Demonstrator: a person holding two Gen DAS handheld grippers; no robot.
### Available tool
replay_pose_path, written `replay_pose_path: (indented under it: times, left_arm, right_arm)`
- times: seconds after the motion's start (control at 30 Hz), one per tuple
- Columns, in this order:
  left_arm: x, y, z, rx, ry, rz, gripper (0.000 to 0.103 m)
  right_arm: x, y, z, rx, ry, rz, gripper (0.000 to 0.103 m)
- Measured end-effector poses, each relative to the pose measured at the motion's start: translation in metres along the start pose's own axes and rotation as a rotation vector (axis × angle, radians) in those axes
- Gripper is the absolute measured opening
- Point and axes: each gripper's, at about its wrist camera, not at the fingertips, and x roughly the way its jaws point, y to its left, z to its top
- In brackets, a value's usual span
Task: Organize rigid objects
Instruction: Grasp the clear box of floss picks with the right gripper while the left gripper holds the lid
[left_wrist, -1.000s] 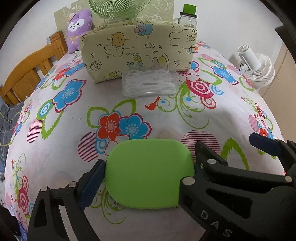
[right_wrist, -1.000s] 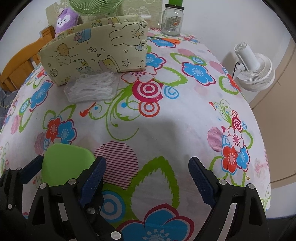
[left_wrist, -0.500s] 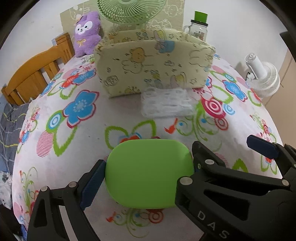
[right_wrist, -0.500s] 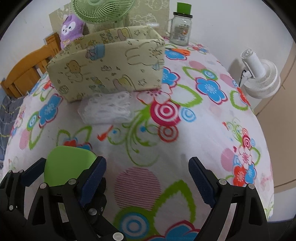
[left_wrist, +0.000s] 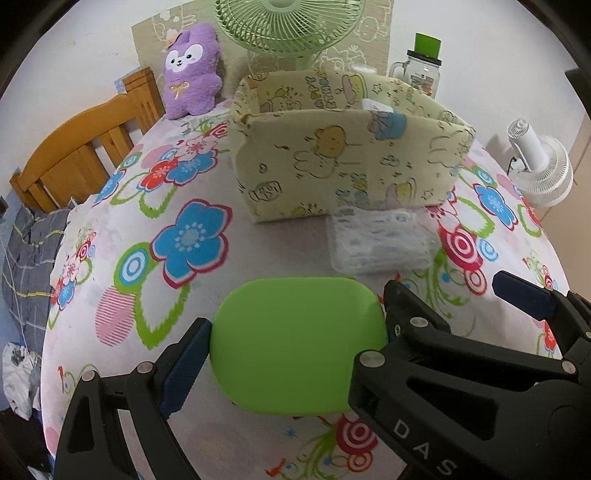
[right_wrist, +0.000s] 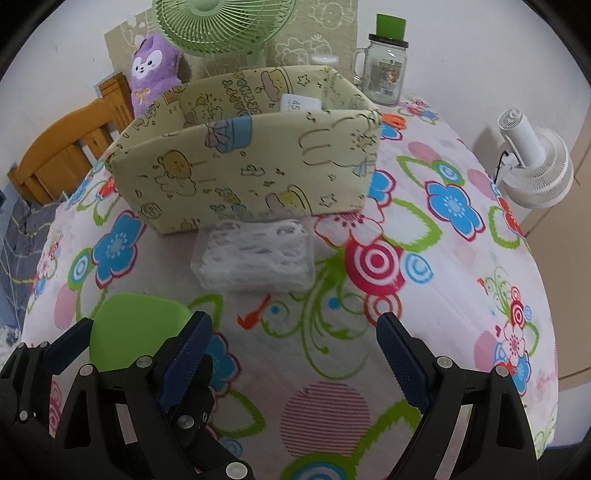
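On the left side of the flowered tablecloth (left_wrist: 192, 236), the left gripper (left_wrist: 295, 343) pinches a green case (left_wrist: 295, 343) between its jaws, short of the fabric box (left_wrist: 343, 166). Just in front of that box lies a clear packet (right_wrist: 255, 258). To the right, the right gripper (right_wrist: 293, 350) hovers with jaws spread, holding nothing.

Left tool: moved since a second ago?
Yes. Left tool, gripping the green case, has advanced toward the yellow fabric bin, which now looms closer.
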Motion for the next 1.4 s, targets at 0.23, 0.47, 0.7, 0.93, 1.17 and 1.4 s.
replay_pose_path:
  times: [0.23, 0.47, 0.7, 0.93, 1.17, 1.4]
  left_arm:
    - [0.008, 0.013, 0.01, -0.002, 0.003, 0.011, 0.095]
    - [0.02, 0.026, 0.022, -0.009, 0.013, 0.021, 0.095]
    - [0.035, 0.033, 0.03, -0.011, 0.028, 0.028, 0.095]
    - [0.047, 0.034, 0.033, -0.011, 0.048, 0.026, 0.095]
    - [0.055, 0.035, 0.034, -0.02, 0.058, 0.022, 0.095]
    - [0.058, 0.034, 0.035, -0.025, 0.057, 0.027, 0.095]
  right_arm:
    - [0.008, 0.014, 0.012, -0.014, -0.003, 0.006, 0.093]
    - [0.022, 0.024, 0.024, -0.01, 0.0, 0.018, 0.093]
    - [0.037, 0.031, 0.033, -0.011, 0.006, -0.002, 0.093]
    - [0.051, 0.032, 0.038, -0.009, 0.028, -0.013, 0.093]
    - [0.059, 0.033, 0.04, -0.022, 0.033, -0.02, 0.093]
    - [0.062, 0.035, 0.045, -0.042, 0.022, -0.031, 0.09]
